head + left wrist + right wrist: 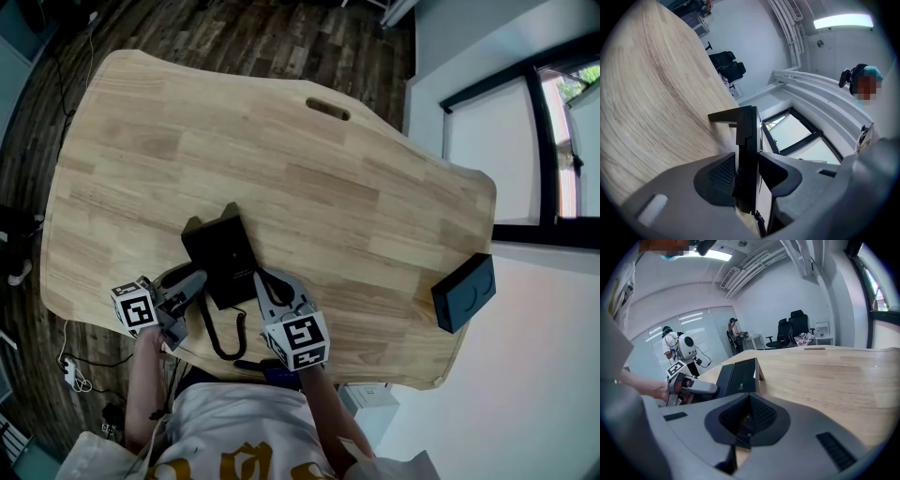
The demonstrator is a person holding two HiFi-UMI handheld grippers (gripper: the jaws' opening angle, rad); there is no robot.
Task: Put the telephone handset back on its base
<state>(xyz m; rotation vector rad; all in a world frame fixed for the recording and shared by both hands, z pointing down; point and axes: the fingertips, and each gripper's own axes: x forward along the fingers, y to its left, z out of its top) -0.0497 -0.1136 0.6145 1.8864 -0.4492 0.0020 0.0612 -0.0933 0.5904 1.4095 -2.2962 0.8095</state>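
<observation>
I've got a wide run of bare desk beyond the phone and off to the right, all the way to the cut-out slot near the far edge. A black box sits at the right-hand edge, well apart from my work. The tight side is the near one: the telephone base stands close to the desk's near edge. Both claws hang just in front of that edge, and the coiled cord loops toward it between them.

The handset lies along the left side of the base. My left claw is at its near end with the handset standing edge-on between the jaws. That claw is released: its own view shows a light gap between the handset and the right-hand jaw, though the other pad sits right against it.

My right claw is clenched on nothing, its jaws meeting in front of the camera. It sits just beside the base's right side, pointing down across the wood.
</observation>
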